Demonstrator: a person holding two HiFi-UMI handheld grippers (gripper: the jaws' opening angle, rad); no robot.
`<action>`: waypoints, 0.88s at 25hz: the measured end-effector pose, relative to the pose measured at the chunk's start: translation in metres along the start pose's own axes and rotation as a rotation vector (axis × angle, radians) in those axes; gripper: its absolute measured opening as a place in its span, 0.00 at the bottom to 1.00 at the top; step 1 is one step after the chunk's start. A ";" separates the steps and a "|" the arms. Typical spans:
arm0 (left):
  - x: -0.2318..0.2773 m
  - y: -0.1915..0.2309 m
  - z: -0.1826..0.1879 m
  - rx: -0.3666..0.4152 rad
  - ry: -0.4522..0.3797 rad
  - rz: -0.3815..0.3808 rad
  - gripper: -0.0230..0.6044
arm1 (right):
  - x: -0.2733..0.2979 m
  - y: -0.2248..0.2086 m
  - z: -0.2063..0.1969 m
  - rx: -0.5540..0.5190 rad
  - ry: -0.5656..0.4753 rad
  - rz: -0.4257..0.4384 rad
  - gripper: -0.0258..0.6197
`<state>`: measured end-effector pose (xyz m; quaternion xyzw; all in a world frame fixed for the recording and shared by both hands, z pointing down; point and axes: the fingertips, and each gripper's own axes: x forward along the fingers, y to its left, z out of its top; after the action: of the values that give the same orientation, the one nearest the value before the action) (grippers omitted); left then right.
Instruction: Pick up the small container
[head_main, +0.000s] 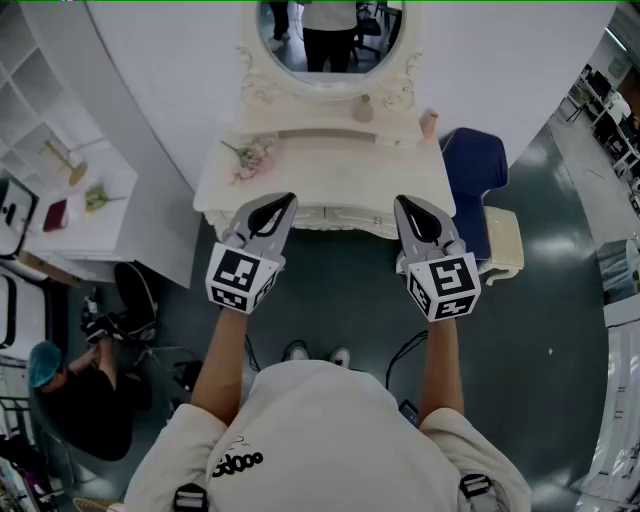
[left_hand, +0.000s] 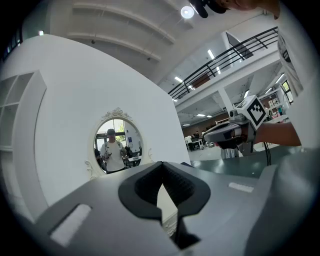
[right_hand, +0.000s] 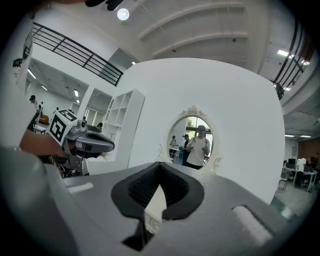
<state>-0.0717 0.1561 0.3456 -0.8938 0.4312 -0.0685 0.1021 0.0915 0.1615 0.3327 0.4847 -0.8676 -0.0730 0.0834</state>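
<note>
My left gripper (head_main: 287, 200) and right gripper (head_main: 401, 202) are both clenched, empty, short of the surface (head_main: 330, 180); small container (head_main: 428, 123) sits ahead of my right gripper, well apart.

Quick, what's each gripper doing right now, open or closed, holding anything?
Left gripper: closed, nothing between its jaws.
Right gripper: closed, nothing between its jaws.
</note>
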 end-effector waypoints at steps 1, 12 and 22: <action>0.004 -0.001 0.000 0.004 0.000 -0.004 0.06 | 0.002 -0.003 -0.001 0.002 -0.002 0.004 0.04; 0.047 -0.022 -0.012 -0.021 0.031 -0.025 0.07 | 0.003 -0.053 -0.019 0.054 -0.040 0.022 0.04; 0.087 -0.011 -0.036 -0.058 0.059 -0.022 0.07 | 0.036 -0.078 -0.055 0.131 0.029 0.055 0.04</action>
<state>-0.0174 0.0904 0.3860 -0.8986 0.4262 -0.0836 0.0625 0.1493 0.0880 0.3727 0.4660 -0.8823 -0.0066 0.0659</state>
